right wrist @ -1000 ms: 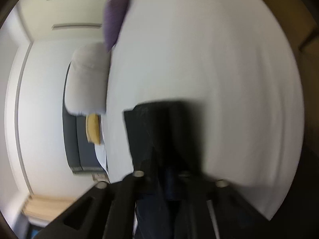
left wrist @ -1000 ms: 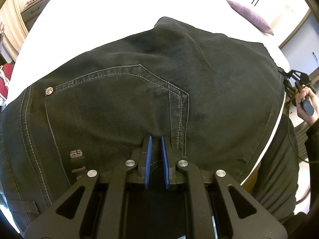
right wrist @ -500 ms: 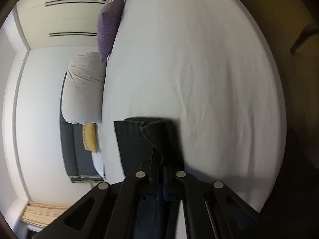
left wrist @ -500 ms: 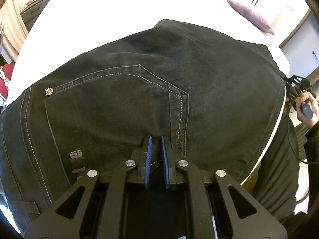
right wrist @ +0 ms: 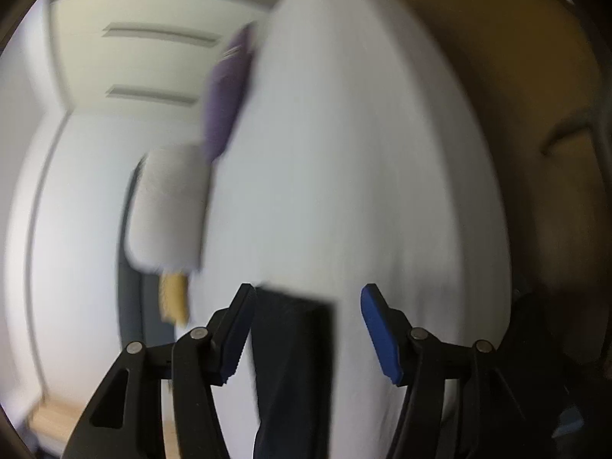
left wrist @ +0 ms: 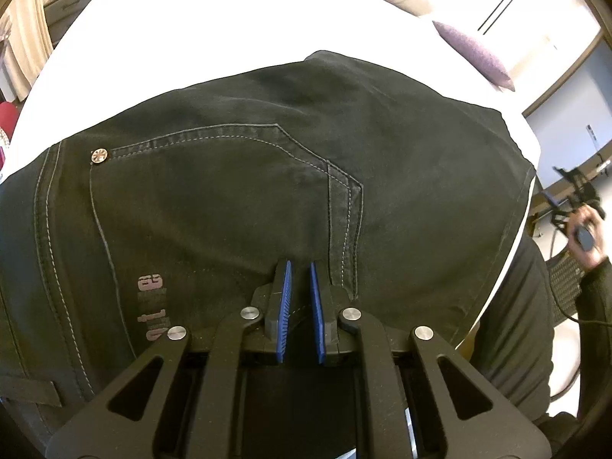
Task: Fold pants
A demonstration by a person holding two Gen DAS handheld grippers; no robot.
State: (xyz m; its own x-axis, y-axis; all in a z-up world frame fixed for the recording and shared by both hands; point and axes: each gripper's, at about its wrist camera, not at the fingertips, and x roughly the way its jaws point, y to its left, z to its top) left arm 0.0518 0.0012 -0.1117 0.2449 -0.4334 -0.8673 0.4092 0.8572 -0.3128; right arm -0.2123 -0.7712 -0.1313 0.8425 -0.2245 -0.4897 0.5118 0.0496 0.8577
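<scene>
- Right gripper [right wrist: 306,329] has opened wide, letting go of the pants [left wrist: 267,191] leg.
- Left gripper [left wrist: 300,298] pinches the waist; pants lie on the bed [left wrist: 229,19].
- Best to regrasp squarely before folding.

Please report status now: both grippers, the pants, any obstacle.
Left gripper jaws nearly shut, pinching pants near back pocket. Right gripper jaws open, pant leg between them, ungripped. Nothing in the way on bed.

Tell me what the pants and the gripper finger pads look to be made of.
Pants: black denim-like cotton, matte; pale contrast stitching, a metal rivet at the pocket corner. Left gripper pads: blue, probably rubber or soft plastic, judging by ridged faces.
</scene>
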